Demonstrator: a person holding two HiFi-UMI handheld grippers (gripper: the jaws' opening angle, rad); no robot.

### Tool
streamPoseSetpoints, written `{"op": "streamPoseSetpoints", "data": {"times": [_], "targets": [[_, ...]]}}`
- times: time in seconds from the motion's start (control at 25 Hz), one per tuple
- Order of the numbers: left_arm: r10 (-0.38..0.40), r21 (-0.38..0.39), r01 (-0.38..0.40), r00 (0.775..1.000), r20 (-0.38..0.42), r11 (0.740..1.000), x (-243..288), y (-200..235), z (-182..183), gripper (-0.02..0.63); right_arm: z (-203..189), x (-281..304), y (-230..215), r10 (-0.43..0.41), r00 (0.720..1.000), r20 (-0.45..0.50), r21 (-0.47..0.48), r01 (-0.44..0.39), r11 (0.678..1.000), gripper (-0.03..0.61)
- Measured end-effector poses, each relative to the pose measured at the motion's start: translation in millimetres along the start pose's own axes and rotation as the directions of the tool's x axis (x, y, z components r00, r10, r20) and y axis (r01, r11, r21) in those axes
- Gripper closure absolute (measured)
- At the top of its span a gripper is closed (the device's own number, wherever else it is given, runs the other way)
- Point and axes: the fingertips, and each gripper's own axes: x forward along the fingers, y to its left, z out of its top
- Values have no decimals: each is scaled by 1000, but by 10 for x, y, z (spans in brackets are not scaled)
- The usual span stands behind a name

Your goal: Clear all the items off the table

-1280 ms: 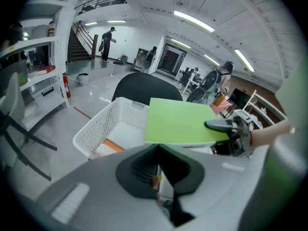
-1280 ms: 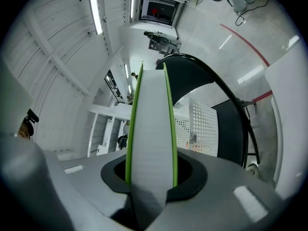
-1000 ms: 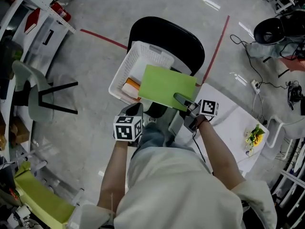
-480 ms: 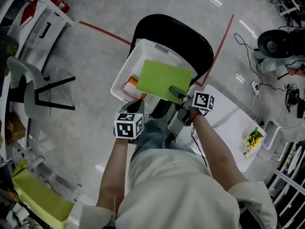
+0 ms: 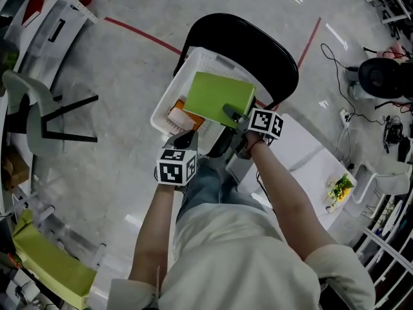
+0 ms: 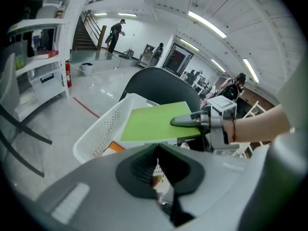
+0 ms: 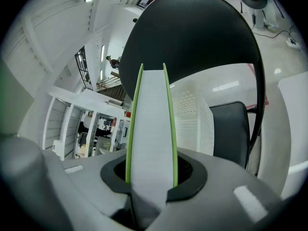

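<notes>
A flat green book point(image 5: 216, 97) hangs above a white perforated basket point(image 5: 169, 95) that sits on a black chair point(image 5: 245, 41). My right gripper point(image 5: 227, 112) is shut on the book's near edge. In the right gripper view the book point(image 7: 150, 129) stands edge-on between the jaws, its white pages showing, with the gripper point(image 7: 150, 186) clamped around it. From the left gripper view the book point(image 6: 154, 121) lies level over the basket point(image 6: 103, 129). An orange item point(image 5: 184, 116) lies inside the basket. My left gripper point(image 5: 187, 137) is shut and empty, just in front of the basket.
A white table point(image 5: 303, 160) stands to the right, with a bunch of yellow flowers point(image 5: 341, 187) on its far end. A grey chair point(image 5: 32, 115) stands at the left. Shelving lines the left side. Cables and a round black stool point(image 5: 386, 76) are at the upper right.
My right gripper has carried the green book further over the basket and lower. The left gripper has shifted slightly toward the basket.
</notes>
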Motion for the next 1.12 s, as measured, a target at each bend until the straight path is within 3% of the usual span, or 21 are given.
{"op": "streamPoseSetpoints", "data": {"times": [0.32,0.72,1.12], "targets": [[-14,-26,14,1000,-8,1000,102,63,-35,603,95,387,-11,-120,993,-5,-15,120,993,456],[-4,-52,4,1000,-15,999,152,241,-89,603,83,826,-147,-288,956,-51,-54,285,957,456],[-2,-87,0,1000,-30,996,202,369,-213,603,243,1052,-243,-329,944,-6,32,329,944,456]]}}
